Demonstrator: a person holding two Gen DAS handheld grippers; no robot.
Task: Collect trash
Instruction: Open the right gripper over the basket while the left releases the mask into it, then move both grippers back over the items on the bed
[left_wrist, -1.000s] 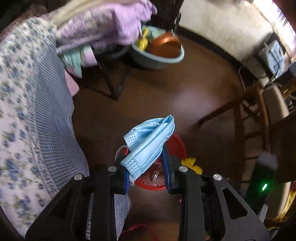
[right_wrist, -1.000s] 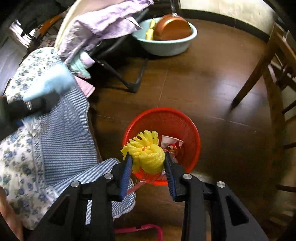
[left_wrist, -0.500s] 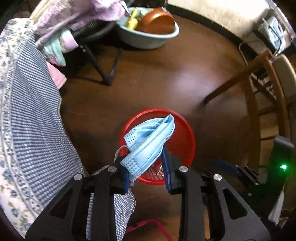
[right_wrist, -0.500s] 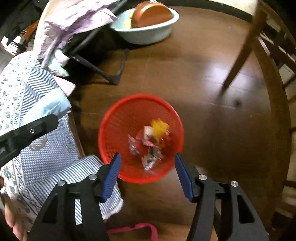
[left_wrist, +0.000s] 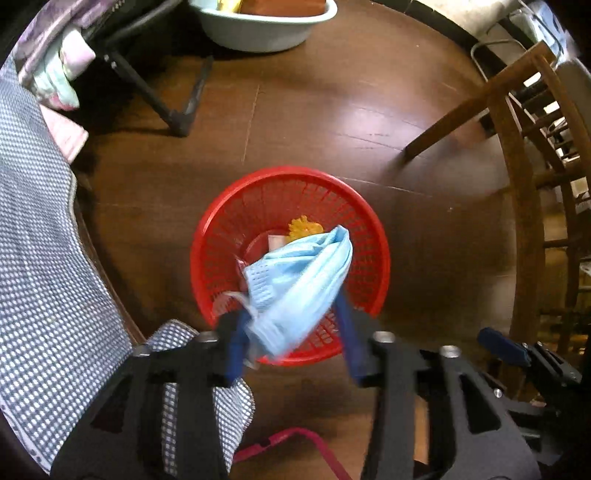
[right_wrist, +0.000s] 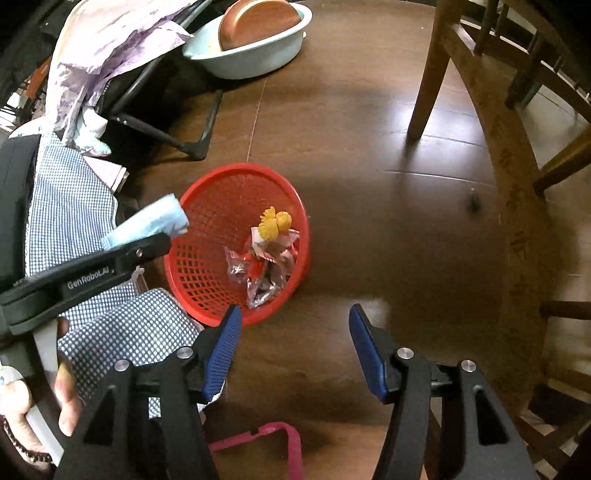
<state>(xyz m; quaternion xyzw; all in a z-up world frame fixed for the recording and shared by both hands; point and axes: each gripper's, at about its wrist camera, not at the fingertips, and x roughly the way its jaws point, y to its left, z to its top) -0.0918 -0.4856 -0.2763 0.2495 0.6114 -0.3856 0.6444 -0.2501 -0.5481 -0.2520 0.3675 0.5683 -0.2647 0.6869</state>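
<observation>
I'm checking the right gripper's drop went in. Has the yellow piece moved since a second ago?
Yes. The yellow piece left the right gripper, whose jaws now stand open and empty, and lies down inside the red basket on the wrappers.

Basket (right_wrist: 207, 266) on floor (right_wrist: 369, 184), centre. Wrappers (right_wrist: 264, 269) and foam net (right_wrist: 275, 221) in basket. Face mask (left_wrist: 299, 288) above basket, between left gripper (left_wrist: 291, 343) fingers. Right gripper (right_wrist: 295, 350) near basket's front rim. Checked cloth (right_wrist: 70, 206) left of basket. Basin (right_wrist: 251, 55) behind basket. Chair (right_wrist: 498, 129) right of basket.
</observation>
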